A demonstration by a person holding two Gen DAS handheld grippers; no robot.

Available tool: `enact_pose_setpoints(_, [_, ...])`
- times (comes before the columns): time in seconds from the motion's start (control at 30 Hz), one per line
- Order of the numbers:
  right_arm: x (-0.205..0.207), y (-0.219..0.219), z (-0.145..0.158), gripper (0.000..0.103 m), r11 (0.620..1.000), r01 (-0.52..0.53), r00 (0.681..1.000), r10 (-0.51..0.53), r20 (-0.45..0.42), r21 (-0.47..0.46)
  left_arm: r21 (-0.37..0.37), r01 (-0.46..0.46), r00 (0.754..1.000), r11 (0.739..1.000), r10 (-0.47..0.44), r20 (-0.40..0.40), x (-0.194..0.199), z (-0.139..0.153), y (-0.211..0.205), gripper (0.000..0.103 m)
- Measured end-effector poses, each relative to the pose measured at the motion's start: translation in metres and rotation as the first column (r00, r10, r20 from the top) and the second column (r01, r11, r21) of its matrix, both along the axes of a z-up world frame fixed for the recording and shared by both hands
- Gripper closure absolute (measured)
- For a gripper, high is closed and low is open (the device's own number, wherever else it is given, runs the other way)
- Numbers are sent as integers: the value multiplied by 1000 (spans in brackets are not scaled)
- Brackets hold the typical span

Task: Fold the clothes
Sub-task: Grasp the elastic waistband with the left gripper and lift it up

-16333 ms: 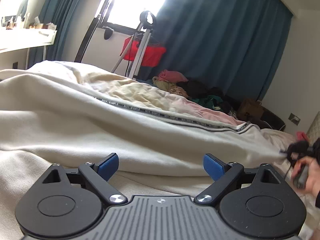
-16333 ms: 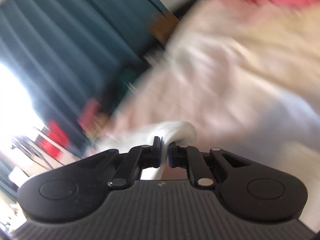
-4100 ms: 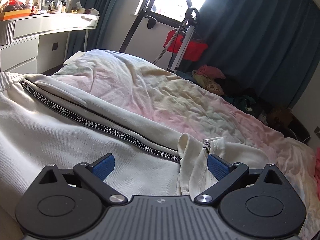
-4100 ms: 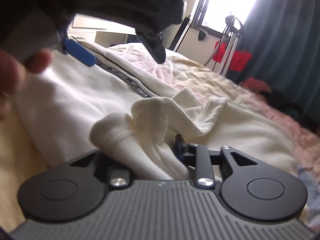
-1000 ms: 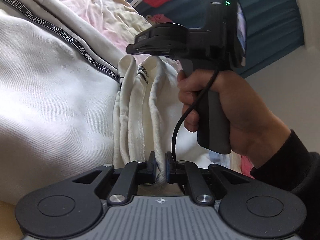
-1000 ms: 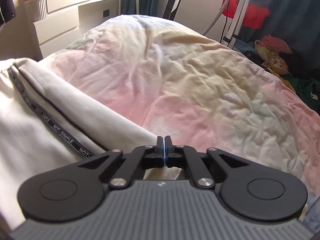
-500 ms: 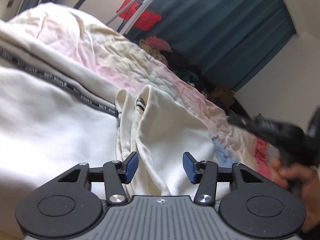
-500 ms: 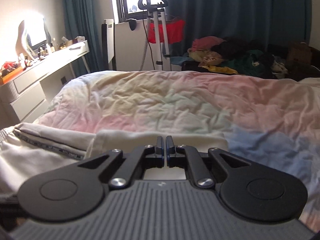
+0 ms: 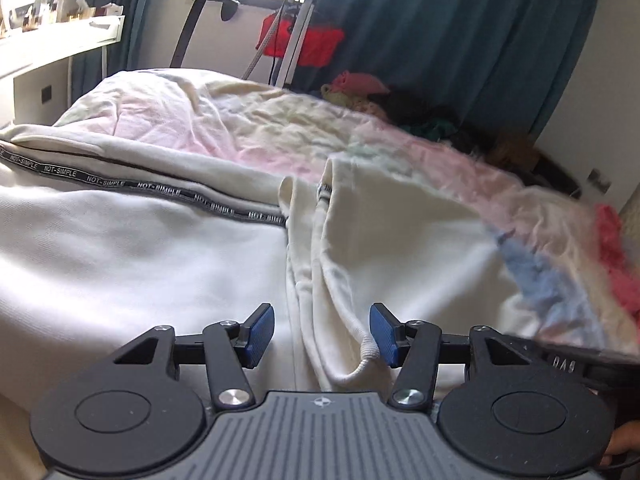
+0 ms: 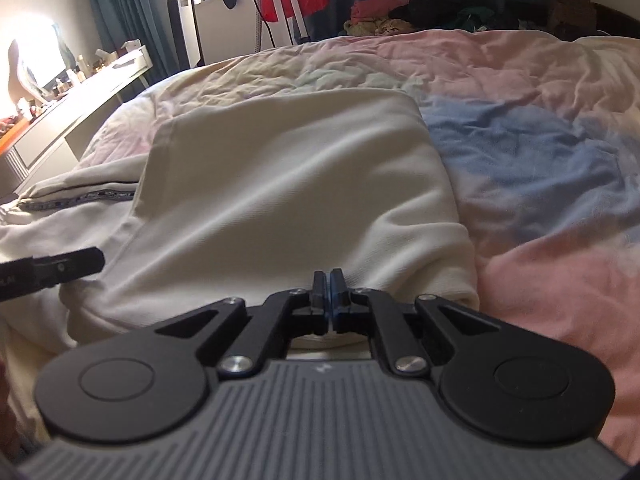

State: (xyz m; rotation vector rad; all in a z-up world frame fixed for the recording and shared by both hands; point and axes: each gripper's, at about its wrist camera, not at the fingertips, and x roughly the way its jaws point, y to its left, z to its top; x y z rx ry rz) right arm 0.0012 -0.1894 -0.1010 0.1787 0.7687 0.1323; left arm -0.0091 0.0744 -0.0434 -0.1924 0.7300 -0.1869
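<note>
A cream garment (image 9: 140, 264) is spread over a pastel quilt (image 10: 540, 168). The left gripper (image 9: 322, 334) is opening, its ribbed hem (image 9: 348, 320) lying loose between the pads. Further right, the right gripper (image 10: 330, 294) is closed, empty. The folded panel could slump, being unheld.

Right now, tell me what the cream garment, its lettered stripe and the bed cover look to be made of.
Cream garment: soft matte knit, probably cotton jersey or fleece; fine ribbed texture, rounded folds.
Lettered stripe: dark tape, woven or printed, with pale "NOT-SIMPLE" lettering; which, I cannot tell.
Bed cover: thin crinkled fabric, likely cotton; pastel pink, blue and yellow patches, matte.
</note>
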Motion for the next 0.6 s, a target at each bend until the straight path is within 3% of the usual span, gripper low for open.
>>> enact_pose_setpoints(0.13, [-2,0,3,98,1000,-15,1000,15,8,-8,29,-5,1000,1000,5,13,-11,4,-3,39])
enact_pose_setpoints(0.23, [-6,-2,7,98,1000,-25,1000,25,17,0,-24,-11,1000,1000,10,-13,-15,9,6,27])
enact_pose_setpoints(0.33, [-9,-5,11,98,1000,-23,999,23,25,13,-62,-67,997,996,70,40,-26,26,20,18])
enact_pose_setpoints(0.43, [-12,-5,14,98,1000,-27,999,27,31,7,-42,-117,990,992,120,72,-30,47,31,10])
enact_pose_setpoints(0.6, [-17,-4,17,97,998,-46,999,45,27,46,-132,-233,972,964,234,-6,-30,62,76,4])
